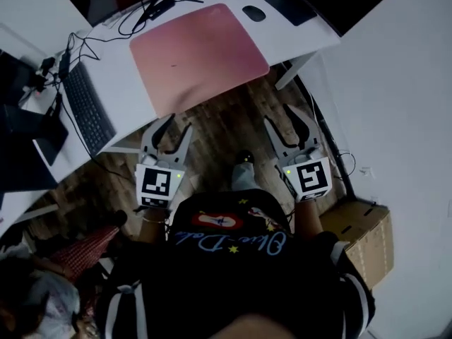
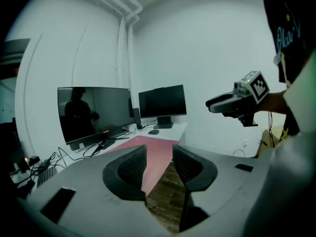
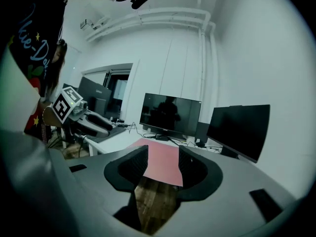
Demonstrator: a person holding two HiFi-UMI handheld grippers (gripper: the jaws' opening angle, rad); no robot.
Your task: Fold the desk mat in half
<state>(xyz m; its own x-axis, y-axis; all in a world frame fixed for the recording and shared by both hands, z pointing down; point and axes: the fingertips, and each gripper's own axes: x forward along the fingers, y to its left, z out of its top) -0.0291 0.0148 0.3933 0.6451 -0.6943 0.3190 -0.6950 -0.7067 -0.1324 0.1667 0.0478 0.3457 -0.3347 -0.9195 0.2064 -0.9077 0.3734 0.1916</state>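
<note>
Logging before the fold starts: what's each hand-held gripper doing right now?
Left hand-held gripper: open, empty, short of the pink desk mat.
Right hand-held gripper: open, empty.

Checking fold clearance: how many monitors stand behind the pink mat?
2: left monitor beyond the mat at left, right monitor beyond it at right; others may be hidden.

The desk mat (image 1: 198,55) lies on the desk (image 1: 296,41), keyboard (image 1: 88,108) to its left, mouse (image 1: 253,13) beyond its far right corner.

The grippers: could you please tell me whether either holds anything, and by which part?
Nothing is held: left gripper and right gripper are both open, short of the desk mat, which lies flat.
</note>
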